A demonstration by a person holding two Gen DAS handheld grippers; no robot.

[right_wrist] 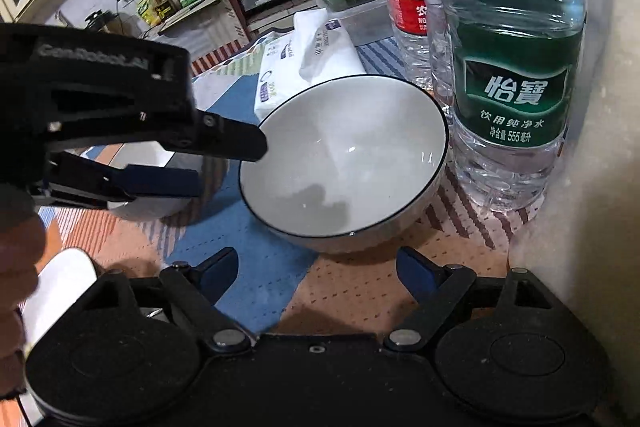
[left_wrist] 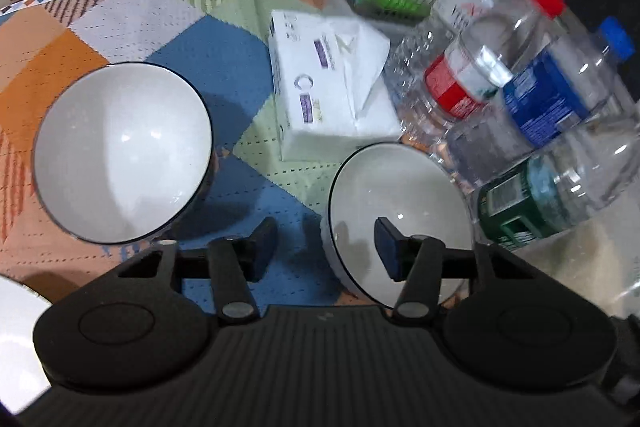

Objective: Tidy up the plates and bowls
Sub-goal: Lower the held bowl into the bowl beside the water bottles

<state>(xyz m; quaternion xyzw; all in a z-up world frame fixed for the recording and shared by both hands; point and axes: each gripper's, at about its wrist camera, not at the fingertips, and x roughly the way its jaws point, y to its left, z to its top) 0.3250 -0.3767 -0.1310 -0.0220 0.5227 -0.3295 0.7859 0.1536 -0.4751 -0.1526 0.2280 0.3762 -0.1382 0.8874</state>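
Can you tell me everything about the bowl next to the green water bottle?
The bowl is round and deep, white inside, with a thin dark line around its rim. It looks like glazed ceramic, shiny with small light spots. It is empty and sits upright on the patchwork cloth. The green-labelled bottle stands close on one side, and a white tissue pack lies behind it. The left gripper straddles its rim, one finger over the inside, one outside, not squeezing.
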